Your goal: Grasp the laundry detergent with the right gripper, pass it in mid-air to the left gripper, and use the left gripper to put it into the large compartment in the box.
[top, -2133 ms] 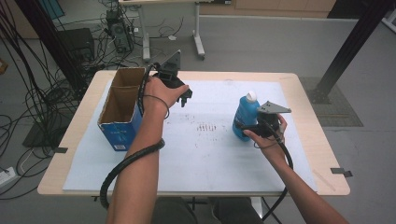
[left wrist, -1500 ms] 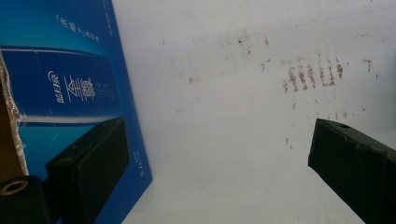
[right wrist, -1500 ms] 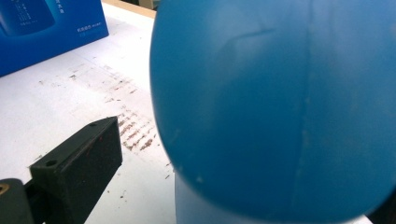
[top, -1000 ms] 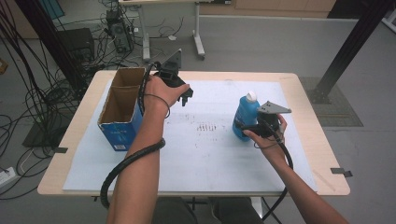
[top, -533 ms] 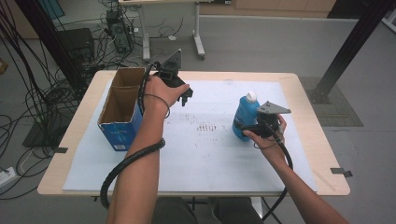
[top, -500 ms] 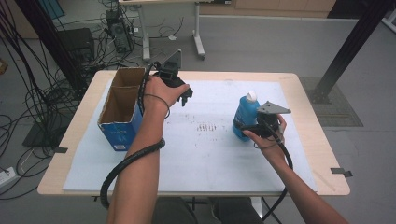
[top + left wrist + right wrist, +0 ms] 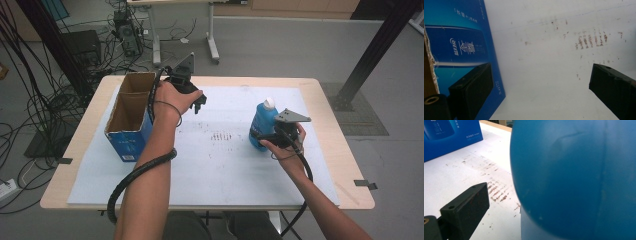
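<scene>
A blue bottle (image 7: 262,124) with a white cap stands upright on the white sheet (image 7: 220,167), right of centre. My right gripper (image 7: 259,138) is at its base; in the right gripper view the bottle (image 7: 574,175) looms close, one black finger (image 7: 466,212) stands a little apart from it and the other is hidden behind it. An open blue cardboard box (image 7: 129,141) stands at the left. My left gripper (image 7: 198,103) hangs just right of the box's far end, open and holding nothing (image 7: 540,71), with the box's blue side (image 7: 461,37) beside its left jaw.
Brown smudges (image 7: 222,136) mark the sheet's middle. The wooden table's edge (image 7: 352,170) runs close to the sheet on the right. Cables trail from both grippers toward the front. Floor cables and equipment (image 7: 125,30) lie beyond the table's far side.
</scene>
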`<action>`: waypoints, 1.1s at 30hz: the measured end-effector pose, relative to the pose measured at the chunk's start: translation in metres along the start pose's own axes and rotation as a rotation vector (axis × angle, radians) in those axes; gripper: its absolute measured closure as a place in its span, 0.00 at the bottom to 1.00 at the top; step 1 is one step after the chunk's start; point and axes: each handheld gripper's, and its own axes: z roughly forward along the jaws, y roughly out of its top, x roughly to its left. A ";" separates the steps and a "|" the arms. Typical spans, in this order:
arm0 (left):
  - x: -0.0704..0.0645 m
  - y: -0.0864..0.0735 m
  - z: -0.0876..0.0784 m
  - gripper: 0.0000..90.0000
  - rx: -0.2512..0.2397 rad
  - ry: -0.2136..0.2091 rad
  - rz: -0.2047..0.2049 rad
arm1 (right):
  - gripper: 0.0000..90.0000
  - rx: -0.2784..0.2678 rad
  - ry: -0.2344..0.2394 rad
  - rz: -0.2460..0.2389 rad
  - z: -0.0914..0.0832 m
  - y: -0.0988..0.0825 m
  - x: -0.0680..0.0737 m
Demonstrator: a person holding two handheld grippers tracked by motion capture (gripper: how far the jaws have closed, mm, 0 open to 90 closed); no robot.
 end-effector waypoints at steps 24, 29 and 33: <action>0.001 -0.001 0.001 0.07 -0.002 -0.007 0.000 | 0.16 0.002 0.004 -0.003 0.002 -0.003 0.000; 0.002 -0.001 0.002 0.07 -0.001 -0.007 0.000 | 0.22 0.003 0.002 -0.005 0.003 -0.004 0.000; 0.002 -0.001 0.002 0.07 -0.001 -0.007 0.001 | 0.25 0.003 0.001 0.000 0.004 -0.005 -0.001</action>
